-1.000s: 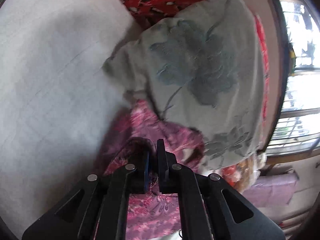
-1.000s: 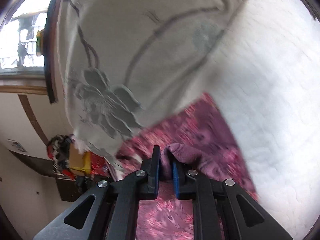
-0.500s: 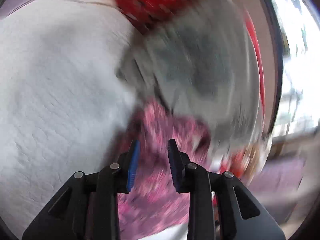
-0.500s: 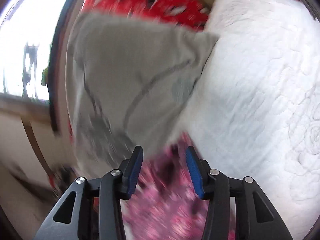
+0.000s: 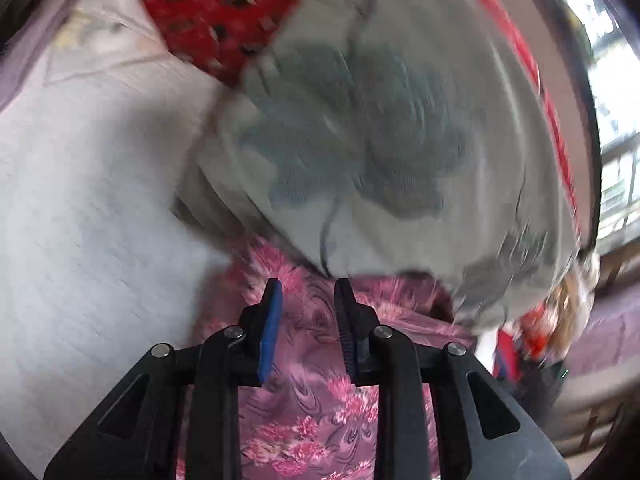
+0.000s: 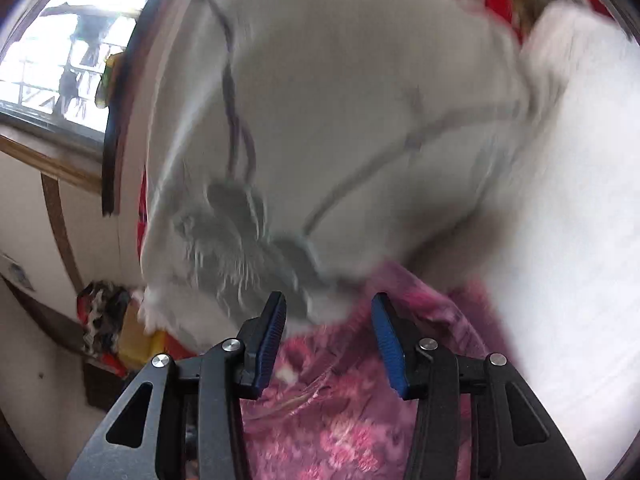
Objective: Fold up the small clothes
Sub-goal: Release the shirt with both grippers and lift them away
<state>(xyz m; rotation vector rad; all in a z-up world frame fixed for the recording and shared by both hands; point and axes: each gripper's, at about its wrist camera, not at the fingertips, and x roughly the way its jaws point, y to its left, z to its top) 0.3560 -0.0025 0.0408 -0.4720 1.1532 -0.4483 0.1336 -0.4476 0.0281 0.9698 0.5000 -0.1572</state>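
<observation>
A pink and purple flowered garment (image 5: 320,408) lies on the white quilted bed, right under both grippers; it also shows in the right wrist view (image 6: 332,412). My left gripper (image 5: 308,304) is open and empty just above it. My right gripper (image 6: 328,320) is open and empty, wider apart, above the same cloth. A grey cloth with a dark flower print (image 5: 384,152) lies beyond the garment and overlaps its far edge; it also shows in the right wrist view (image 6: 328,128). Both views are blurred by motion.
The white quilted bed cover (image 5: 80,208) spreads to the left, and to the right in the right wrist view (image 6: 568,240). A red patterned cloth (image 5: 216,8) lies at the far end. A window (image 6: 52,40) and floor clutter (image 6: 108,328) lie off the bed's edge.
Both grippers were shut on the flowered garment a second ago. Both have opened and let it go; it now lies on the bed. The cameras have shifted.
</observation>
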